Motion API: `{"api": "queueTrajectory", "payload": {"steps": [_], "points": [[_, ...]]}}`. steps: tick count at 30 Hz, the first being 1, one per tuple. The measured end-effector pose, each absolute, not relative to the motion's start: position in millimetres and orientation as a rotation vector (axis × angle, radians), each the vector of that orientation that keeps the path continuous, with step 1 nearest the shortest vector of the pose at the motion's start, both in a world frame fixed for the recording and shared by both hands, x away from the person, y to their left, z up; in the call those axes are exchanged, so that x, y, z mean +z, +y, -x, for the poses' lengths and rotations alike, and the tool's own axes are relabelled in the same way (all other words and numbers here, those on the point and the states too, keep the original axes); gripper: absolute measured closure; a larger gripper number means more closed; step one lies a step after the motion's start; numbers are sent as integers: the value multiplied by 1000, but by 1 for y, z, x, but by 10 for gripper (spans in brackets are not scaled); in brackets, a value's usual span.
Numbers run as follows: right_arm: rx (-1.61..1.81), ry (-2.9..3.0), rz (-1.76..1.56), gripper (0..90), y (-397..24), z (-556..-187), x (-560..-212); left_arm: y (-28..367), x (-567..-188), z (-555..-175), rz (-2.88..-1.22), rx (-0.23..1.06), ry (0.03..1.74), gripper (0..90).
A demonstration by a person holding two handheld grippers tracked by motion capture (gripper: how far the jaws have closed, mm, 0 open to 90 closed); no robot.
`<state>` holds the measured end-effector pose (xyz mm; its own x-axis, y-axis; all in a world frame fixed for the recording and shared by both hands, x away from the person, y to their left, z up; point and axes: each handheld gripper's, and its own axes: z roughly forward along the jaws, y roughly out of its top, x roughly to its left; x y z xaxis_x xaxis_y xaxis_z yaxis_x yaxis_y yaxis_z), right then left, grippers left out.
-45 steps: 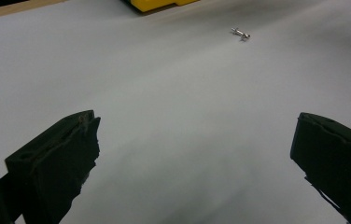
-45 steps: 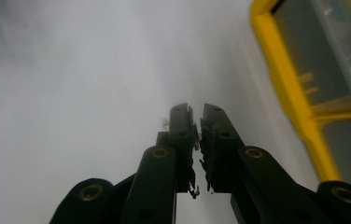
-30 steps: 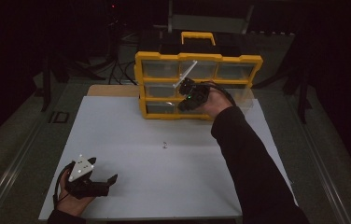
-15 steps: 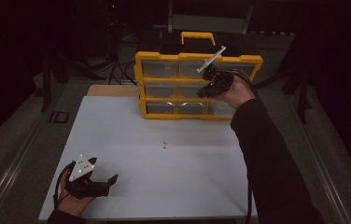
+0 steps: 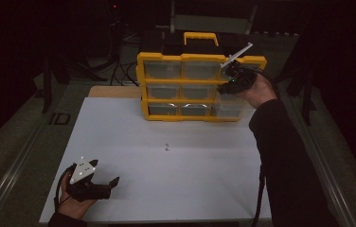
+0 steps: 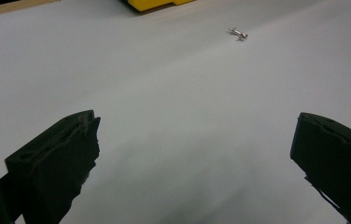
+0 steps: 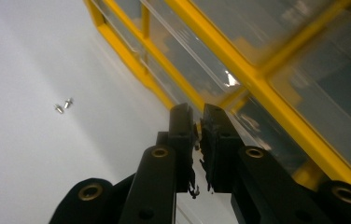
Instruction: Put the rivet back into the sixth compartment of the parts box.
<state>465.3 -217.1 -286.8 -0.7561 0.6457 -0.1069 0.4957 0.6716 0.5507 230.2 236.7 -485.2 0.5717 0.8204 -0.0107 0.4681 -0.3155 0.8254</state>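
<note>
A yellow organizer [image 5: 200, 57] with clear drawers stands at the back of the white table [image 5: 204, 179]. My right gripper [image 5: 224, 86] is held up in front of its right-hand column, near the top drawer. In the right gripper view the right gripper [image 7: 197, 116] has its jaws shut with nothing between them, close to the drawer fronts [image 7: 257, 70]. My left gripper [image 5: 105, 173] rests at the table's near left corner. Its jaws are open and bare in the left gripper view [image 6: 192, 140]. A small metal screw [image 5: 167, 147] [image 6: 238, 32] [image 7: 64, 106] lies mid-table.
The organizer's black top and yellow carry handle [image 5: 200, 37] rise behind it. The lower right drawer [image 5: 230, 109] seems to stick out a little. A wooden board edge [image 5: 114, 91] shows left of the organizer. Dark floor and cables surround the table.
The right gripper has travelled rightward and upward along the organizer's front, from the lower middle drawers to the upper right column. The left gripper has stayed put.
</note>
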Motion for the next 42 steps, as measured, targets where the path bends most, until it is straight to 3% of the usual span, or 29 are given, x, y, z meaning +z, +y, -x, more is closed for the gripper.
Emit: {"api": "queueTrajectory", "payload": {"steps": [11, 12, 13, 14, 15, 16, 22, 42], "points": [[715, 2553, -956, 824, -237, -463, -286, 236, -485, -230, -1972, 530, 1029, 17], [700, 2541, -967, 784, -239, -464, -287, 235, -485, -230, -1972, 530, 1029, 17], [707, 2530, -969, 642, -240, -464, -288, 235, -485, -230, -1972, 529, 1027, 17], [720, 2510, -963, 413, -240, -464, -289, 235, -485, -230, -1973, 529, 1026, 17], [720, 2510, -963, 413, -240, -464, -289, 236, -485, -230, -1971, 528, 1026, 17], [746, 2464, -968, 171, -239, -462, -290, 236, -485, -230, -1971, 528, 1027, 17], [754, 2463, -953, 107, -233, -460, -290, 235, -485, -230, -1971, 529, 1027, 17], [787, 2574, -754, 107, -173, -450, -298, 236, -485, -230, -1962, 531, 1029, 17]]}}
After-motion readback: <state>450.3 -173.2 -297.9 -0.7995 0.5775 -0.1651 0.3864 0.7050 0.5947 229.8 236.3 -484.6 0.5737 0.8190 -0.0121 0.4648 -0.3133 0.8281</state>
